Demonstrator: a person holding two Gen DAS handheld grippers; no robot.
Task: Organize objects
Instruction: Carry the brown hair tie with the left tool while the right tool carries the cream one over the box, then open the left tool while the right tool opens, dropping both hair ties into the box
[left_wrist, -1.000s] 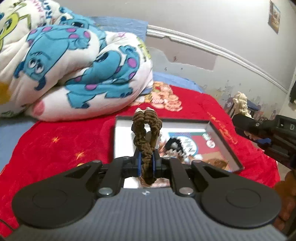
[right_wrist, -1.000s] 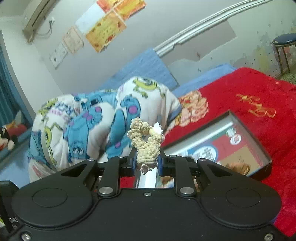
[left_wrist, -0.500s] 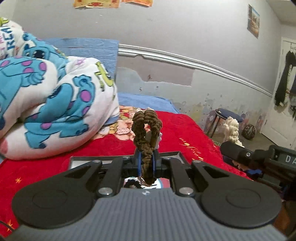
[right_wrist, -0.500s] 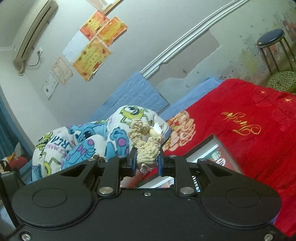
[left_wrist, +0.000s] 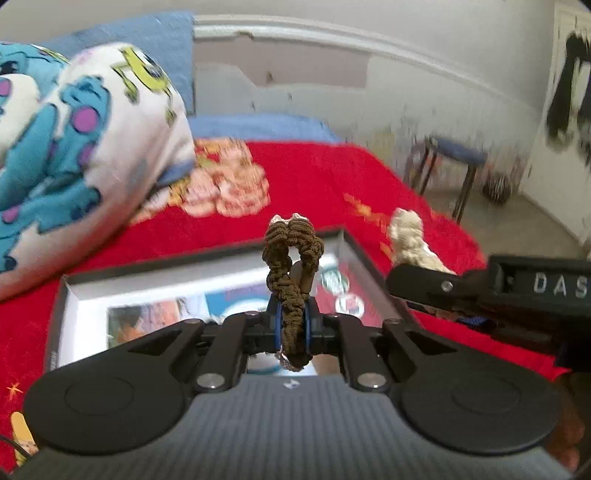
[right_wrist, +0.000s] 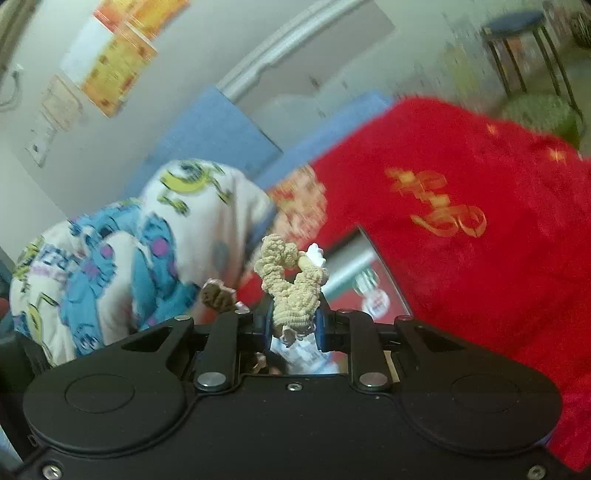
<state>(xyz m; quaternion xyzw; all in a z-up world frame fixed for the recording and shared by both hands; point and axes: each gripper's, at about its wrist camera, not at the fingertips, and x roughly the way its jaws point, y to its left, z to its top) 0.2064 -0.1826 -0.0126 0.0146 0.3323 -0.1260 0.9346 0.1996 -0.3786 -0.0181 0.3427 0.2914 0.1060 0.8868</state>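
Two scrunchies held over a tray on a red blanket

Left wrist: left gripper clamps the brown scrunchie above the dark-rimmed tray; right wrist: right gripper pinches the cream scrunchie, the tray's corner just beyond, the red blanket underneath.

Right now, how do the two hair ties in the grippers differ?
The brown hair tie is dark and sits in the left gripper; the cream hair tie is pale and sits in the right gripper. The brown one stands as an upright loop; the cream one looks bunched. Both are crinkled and clamped.
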